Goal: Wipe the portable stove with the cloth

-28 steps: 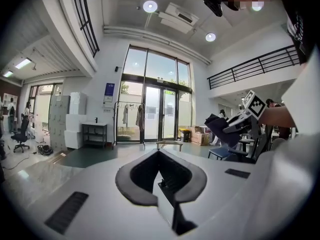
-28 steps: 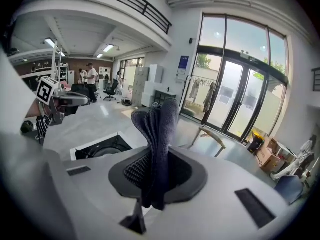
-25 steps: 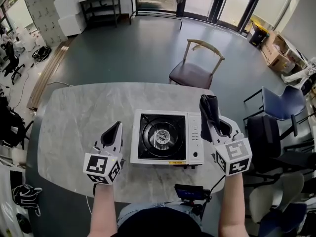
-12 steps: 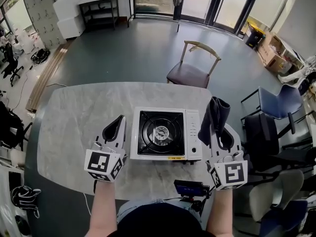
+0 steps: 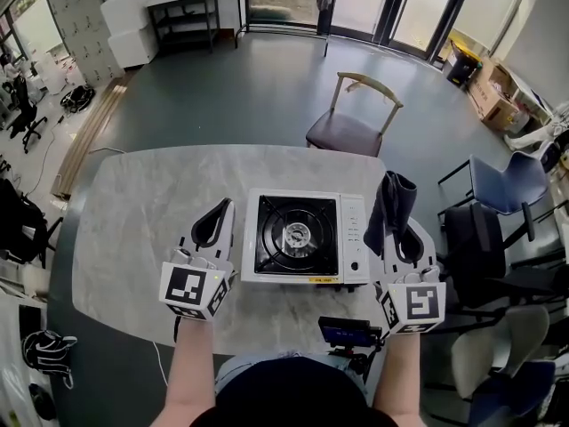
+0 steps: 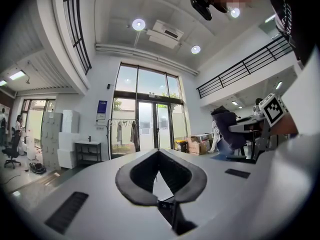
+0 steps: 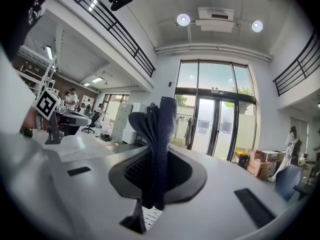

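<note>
- a pale stone-look desk (image 5: 133, 221) is standing in a high, glass-fronted room, with a wooden chair (image 5: 351, 123) waiting beyond its far edge.
- the portable stove (image 5: 304, 238) is sitting at the desk's middle, burner grate exposed, control strip facing the right side.
- the dark cloth (image 5: 389, 210) is standing bunched and upright, off the stove's right edge and not touching it.
- the right hand-held gripper (image 5: 397, 229) is clamping that cloth by a narrow fold.
- the left hand-held gripper (image 5: 220, 213) is sitting clenched on nothing, just beside the stove's left edge.
- risks, as i am judging them: the bunched cloth snagging on the grate and pulling free of the pinch, the unbraced stove sliding, the knob getting nudged.
</note>
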Available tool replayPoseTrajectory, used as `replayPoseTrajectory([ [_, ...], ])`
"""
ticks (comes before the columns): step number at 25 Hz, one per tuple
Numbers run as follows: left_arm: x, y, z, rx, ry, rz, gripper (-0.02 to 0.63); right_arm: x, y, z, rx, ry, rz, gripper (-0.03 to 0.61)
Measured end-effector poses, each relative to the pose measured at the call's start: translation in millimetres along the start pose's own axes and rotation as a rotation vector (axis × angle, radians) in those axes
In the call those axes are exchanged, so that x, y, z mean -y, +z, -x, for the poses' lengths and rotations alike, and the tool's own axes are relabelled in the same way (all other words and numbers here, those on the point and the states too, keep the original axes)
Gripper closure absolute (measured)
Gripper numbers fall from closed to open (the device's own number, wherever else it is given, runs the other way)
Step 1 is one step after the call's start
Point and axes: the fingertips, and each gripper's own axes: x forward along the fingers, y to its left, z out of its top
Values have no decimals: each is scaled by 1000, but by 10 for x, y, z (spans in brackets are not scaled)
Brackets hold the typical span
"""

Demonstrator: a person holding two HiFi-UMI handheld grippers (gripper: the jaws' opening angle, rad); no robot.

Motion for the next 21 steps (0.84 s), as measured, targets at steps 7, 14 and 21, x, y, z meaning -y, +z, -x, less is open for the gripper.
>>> replayPoseTrajectory([
  [7,-1,3,3,7,5,3,603,-3,4,-2,1,2,3,517],
  [14,-12,29,0,20,10,22,603,-40,1,-19,4,24,19,518],
  [21,-18,68,7,42,7,16,604,-27,-21,-14,7,15,3,518],
])
